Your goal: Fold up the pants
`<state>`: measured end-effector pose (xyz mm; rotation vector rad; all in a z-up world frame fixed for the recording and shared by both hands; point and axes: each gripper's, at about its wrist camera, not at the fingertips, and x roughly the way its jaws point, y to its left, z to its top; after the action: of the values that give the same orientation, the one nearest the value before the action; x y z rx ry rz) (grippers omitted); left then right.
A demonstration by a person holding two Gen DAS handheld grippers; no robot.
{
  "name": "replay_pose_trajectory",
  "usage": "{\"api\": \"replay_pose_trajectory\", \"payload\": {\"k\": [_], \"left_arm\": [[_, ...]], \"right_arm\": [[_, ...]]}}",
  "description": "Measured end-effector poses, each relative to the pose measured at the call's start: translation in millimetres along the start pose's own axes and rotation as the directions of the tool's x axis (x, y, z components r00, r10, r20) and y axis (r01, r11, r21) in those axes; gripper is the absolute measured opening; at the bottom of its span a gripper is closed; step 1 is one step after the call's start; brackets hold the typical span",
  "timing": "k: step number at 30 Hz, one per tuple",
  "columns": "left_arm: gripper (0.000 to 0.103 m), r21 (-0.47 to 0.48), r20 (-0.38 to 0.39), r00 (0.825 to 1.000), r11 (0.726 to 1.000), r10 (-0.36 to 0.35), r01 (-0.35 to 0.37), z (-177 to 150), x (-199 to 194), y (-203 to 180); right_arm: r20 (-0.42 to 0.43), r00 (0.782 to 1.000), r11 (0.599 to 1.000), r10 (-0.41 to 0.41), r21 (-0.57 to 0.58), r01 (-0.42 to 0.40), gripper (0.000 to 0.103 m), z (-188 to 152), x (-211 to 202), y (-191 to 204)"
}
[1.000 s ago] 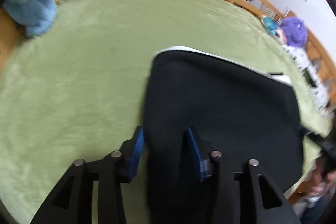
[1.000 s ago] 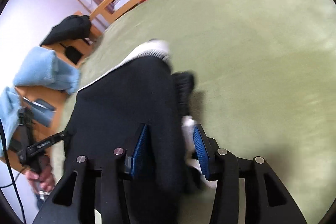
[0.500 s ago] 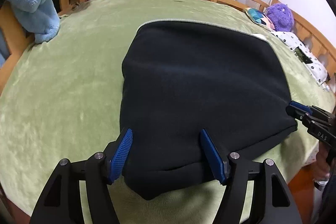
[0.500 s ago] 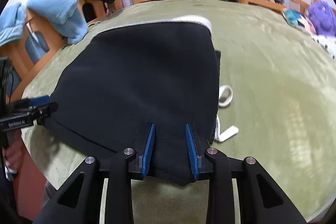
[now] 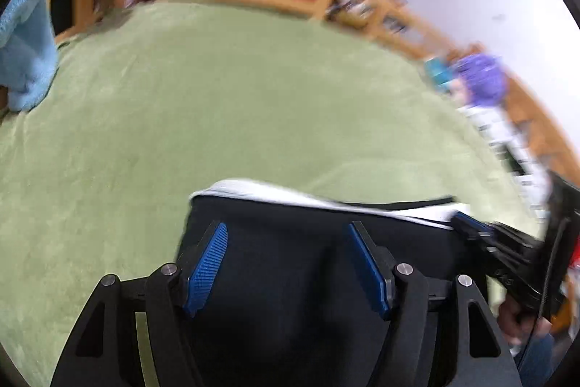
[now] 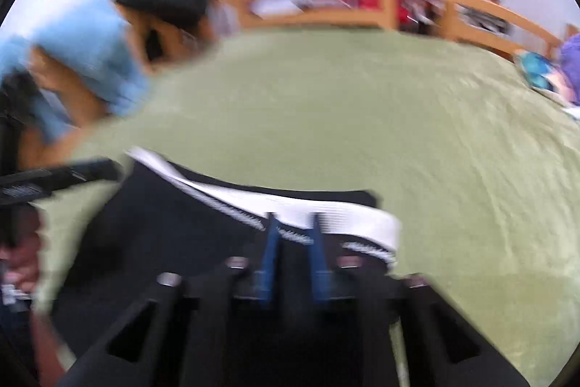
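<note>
Pants (image 5: 290, 278): black, white waistband (image 6: 326, 216), folded on green bed (image 5: 217, 115).
Feel: soft, limp, light; likely sags.
Hold: waistband edge.
Left tongs (image 5: 286, 263): wide, over cloth, unpinched.
Right tongs (image 6: 293, 260): narrow; grip unclear.

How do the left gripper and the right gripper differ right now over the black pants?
The left gripper has its blue-padded fingers spread wide apart over plain black cloth, gripping nothing; the right gripper has its fingers close together. The left sits back from the white waistband; the right's fingertips reach the band. Both point down at the black pants on the green blanket.
</note>
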<state>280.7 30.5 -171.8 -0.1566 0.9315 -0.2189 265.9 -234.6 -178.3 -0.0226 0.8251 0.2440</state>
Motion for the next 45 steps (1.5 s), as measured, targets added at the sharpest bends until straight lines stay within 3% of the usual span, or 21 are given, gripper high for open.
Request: {"api": "replay_pose_trajectory", "payload": {"k": [3,5,9,13,15,16,18,21,27,33,35,41,43,45], "left_arm": [[0.066,-0.025,-0.022,0.998,0.998,0.056,-0.057,3,24,4],[0.066,-0.046,-0.019,0.998,0.997,0.054,-0.054,5,26,6],[0.067,-0.076,-0.023,0.998,0.995,0.062,-0.064,3,23,5],[0.065,-0.098,-0.034,0.999,0.994,0.039,-0.042,-6,-4,10],[0.066,-0.089,-0.021,0.999,0.995,0.038,-0.04,-10,-21,8],[0.066,-0.081,-0.012,0.999,0.996,0.039,-0.04,-14,-33,5],[0.066,-0.073,0.004,0.999,0.997,0.038,-0.037,-23,-54,-1],[0.066,-0.061,0.033,0.999,0.998,0.019,-0.017,-38,-89,-16],[0.069,-0.011,0.1,0.994,0.999,0.05,-0.049,-75,-155,-52],[0.081,0.005,0.179,0.982,0.999,0.051,-0.053,-112,-216,-75],[0.085,0.01,0.203,0.978,0.998,0.055,-0.058,-123,-234,-82],[0.099,0.031,0.265,0.961,0.996,0.074,-0.085,-144,-275,-100],[0.101,0.033,0.268,0.961,0.996,0.074,-0.086,-147,-282,-105],[0.101,0.038,0.27,0.96,0.995,0.076,-0.089,-150,-286,-111]], "right_arm": [[-0.028,1.0,0.998,-0.014,0.06,0.015,0.0,1,22,-17],[-0.038,0.999,0.997,-0.019,0.07,0.021,0.0,3,25,-23],[-0.044,0.998,0.997,-0.047,0.057,0.05,0.0,5,34,-24],[-0.004,0.999,0.994,-0.033,0.108,0.033,0.0,1,12,-27],[0.022,0.999,0.991,-0.034,0.133,0.031,0.012,-2,-8,-26],[0.028,0.999,0.989,-0.034,0.145,0.03,0.026,-6,-21,-26],[0.039,0.998,0.988,-0.043,0.152,0.037,0.036,-14,-43,-25],[0.037,0.998,0.988,-0.05,0.149,0.044,0.036,-27,-69,-21],[0.049,0.997,0.986,-0.063,0.16,0.054,0.045,-62,-135,-13],[0.095,0.99,0.983,-0.101,0.163,0.085,0.06,-85,-204,-2],[0.106,0.988,0.982,-0.115,0.162,0.097,0.061,-91,-225,3],[0.133,0.983,0.981,-0.123,0.168,0.1,0.082,-104,-275,13],[0.163,0.979,0.979,-0.123,0.183,0.093,0.094,-109,-291,15],[0.191,0.973,0.978,-0.126,0.189,0.09,0.099,-112,-302,17]]}}
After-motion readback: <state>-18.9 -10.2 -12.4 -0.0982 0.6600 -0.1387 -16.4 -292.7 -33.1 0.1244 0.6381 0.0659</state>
